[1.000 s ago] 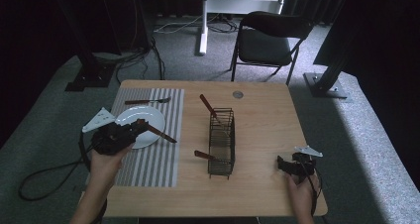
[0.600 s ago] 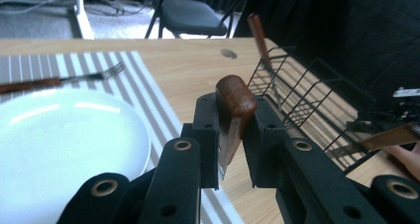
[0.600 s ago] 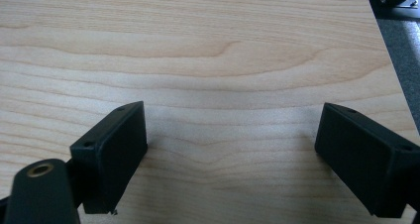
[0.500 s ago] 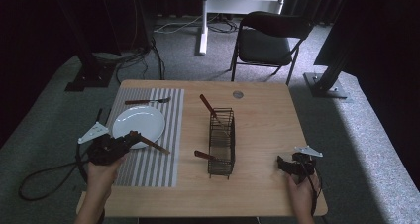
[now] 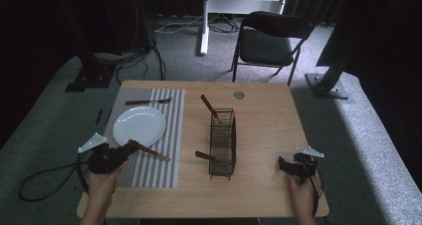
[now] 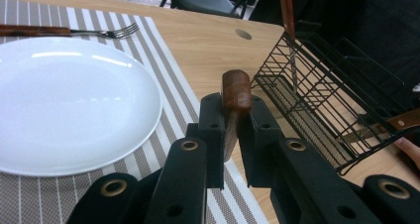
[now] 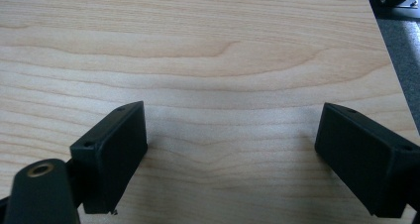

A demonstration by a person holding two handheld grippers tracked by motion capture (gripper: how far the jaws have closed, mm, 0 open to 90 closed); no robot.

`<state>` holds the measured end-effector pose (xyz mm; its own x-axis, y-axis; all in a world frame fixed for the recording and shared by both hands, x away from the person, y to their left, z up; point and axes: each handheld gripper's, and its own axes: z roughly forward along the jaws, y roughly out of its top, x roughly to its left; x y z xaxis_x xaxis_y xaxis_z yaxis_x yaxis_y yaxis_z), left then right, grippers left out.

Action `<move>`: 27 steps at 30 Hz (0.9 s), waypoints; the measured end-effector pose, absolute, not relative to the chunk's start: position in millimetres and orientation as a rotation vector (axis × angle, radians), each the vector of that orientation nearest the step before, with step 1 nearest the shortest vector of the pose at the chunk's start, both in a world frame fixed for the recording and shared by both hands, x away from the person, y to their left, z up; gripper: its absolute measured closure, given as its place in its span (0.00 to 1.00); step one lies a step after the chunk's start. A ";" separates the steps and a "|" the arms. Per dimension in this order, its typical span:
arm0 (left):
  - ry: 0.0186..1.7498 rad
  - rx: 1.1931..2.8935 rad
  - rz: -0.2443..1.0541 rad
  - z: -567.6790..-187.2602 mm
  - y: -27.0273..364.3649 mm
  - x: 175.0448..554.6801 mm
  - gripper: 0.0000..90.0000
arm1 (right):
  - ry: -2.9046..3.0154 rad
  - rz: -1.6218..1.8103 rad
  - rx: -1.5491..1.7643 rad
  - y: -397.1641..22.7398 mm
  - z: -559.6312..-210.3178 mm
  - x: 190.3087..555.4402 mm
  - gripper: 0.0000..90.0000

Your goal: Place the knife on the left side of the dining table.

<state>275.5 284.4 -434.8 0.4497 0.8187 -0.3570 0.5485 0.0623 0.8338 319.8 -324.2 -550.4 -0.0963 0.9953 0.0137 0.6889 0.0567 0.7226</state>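
My left gripper (image 5: pixel 130 146) hovers over the striped placemat (image 5: pixel 149 171), just in front of the white plate (image 5: pixel 139 125). It is shut on a wooden-handled knife (image 5: pixel 152 152), which sticks out to the right toward the black wire basket (image 5: pixel 222 140). In the left gripper view the brown handle (image 6: pixel 236 89) stands pinched between the jaws of the left gripper (image 6: pixel 230 130), with the plate (image 6: pixel 69 100) on the left and the basket (image 6: pixel 327 100) on the right. My right gripper (image 5: pixel 281 164) rests open near the table's front right corner, and the right gripper (image 7: pixel 230 154) has bare wood between its jaws.
A fork (image 5: pixel 148 101) lies on the placemat beyond the plate. Two wooden-handled utensils sit in the basket: one leans upright (image 5: pixel 209 105), one pokes out sideways (image 5: pixel 204 156). A black chair (image 5: pixel 271 38) stands behind the table. A small round hole (image 5: pixel 239 94) marks the tabletop.
My left gripper has drawn back from over the plate toward the table's front left, carrying the knife. The right gripper has not moved.
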 end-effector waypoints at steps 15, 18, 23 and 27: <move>1.339 1.531 0.308 -453.7 306.9 270.0 0.78 | 1.840 0.799 1.680 -324.2 -550.3 319.8 0.13; 1.369 1.527 0.313 -460.4 313.0 270.2 0.75 | 1.840 0.800 1.681 -324.1 -550.3 319.8 0.13; 1.422 1.512 0.316 -473.9 323.4 271.1 0.71 | 1.840 0.799 1.680 -324.2 -550.3 319.8 0.13; 1.450 1.478 0.286 -484.4 331.4 273.5 0.70 | 1.840 0.799 1.680 -324.2 -550.3 319.8 0.13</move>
<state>273.5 331.4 -484.4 0.2515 0.8529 -0.4575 0.6152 0.2240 0.7559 319.8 -324.2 -550.3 -0.0964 0.9953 0.0135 0.6890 0.0569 0.7225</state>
